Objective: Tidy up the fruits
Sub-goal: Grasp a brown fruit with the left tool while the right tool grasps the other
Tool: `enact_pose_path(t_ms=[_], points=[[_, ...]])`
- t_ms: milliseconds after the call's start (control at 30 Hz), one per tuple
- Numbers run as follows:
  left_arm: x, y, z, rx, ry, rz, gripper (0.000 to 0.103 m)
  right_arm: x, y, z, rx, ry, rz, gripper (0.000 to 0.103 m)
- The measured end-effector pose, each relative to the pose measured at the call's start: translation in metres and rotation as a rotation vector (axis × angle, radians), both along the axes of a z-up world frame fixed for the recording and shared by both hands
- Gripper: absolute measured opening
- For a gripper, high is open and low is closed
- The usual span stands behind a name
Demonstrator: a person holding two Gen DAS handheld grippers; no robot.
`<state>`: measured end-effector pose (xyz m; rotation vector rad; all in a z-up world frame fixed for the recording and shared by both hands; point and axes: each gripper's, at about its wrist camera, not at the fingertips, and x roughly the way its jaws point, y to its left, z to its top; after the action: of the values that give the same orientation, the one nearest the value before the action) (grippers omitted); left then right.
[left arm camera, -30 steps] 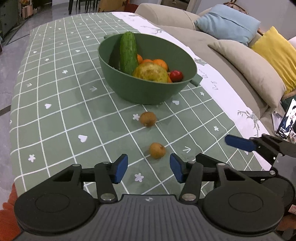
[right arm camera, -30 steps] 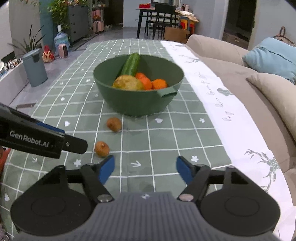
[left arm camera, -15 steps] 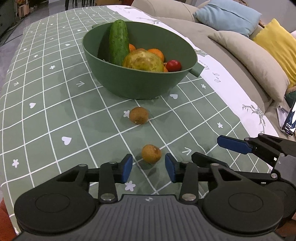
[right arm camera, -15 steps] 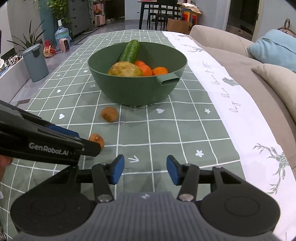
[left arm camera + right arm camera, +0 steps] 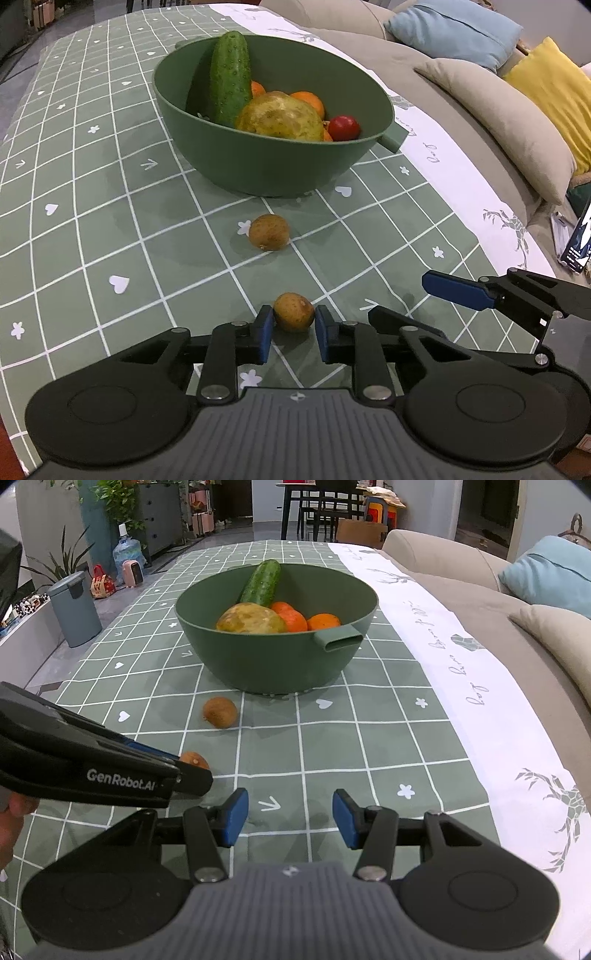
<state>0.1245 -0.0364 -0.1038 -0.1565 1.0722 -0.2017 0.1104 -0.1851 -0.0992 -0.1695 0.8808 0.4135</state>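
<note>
A small brown fruit (image 5: pixel 293 312) lies on the green checked tablecloth between the blue pads of my left gripper (image 5: pixel 293 334), which has closed onto it. It also shows in the right wrist view (image 5: pixel 195 760), partly hidden by the left gripper. A second brown fruit (image 5: pixel 269 232) (image 5: pixel 220 712) lies further on, just before the green bowl (image 5: pixel 266 166) (image 5: pixel 280 664). The bowl holds a cucumber (image 5: pixel 229 77), a large yellow-green fruit (image 5: pixel 280 118), oranges (image 5: pixel 324 622) and a red tomato (image 5: pixel 344 127). My right gripper (image 5: pixel 290 821) is open and empty above the cloth, to the right of the left one.
A beige sofa with blue (image 5: pixel 458 31) and yellow (image 5: pixel 554 92) cushions runs along the table's right side. A phone (image 5: pixel 580 236) stands at the far right. A grey bin (image 5: pixel 75 609), plants and a dining table stand beyond the table.
My left gripper moved forward and down, and its jaws narrowed around the nearer brown fruit. My right gripper moved forward a little and stayed open.
</note>
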Motion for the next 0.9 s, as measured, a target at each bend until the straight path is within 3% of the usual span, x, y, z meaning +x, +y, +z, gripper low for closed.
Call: enact_pose_path(t_ms=[267, 567, 900], points=[[0.004, 0.028, 0.013, -0.007, -0.018, 0.073, 0.027, 0.011, 0.019, 0.005, 0.04, -0.018, 0.054, 0.045], [0.012, 0.061, 0.027, -0.035, -0.049, 0.146, 0.027, 0.04, 0.058, -0.001, 0.04, -0.028, 0.131, 0.031], [0.016, 0.074, 0.022, -0.052, -0.037, 0.165, 0.027, 0.057, 0.075, -0.012, 0.03, 0.006, 0.144, 0.03]])
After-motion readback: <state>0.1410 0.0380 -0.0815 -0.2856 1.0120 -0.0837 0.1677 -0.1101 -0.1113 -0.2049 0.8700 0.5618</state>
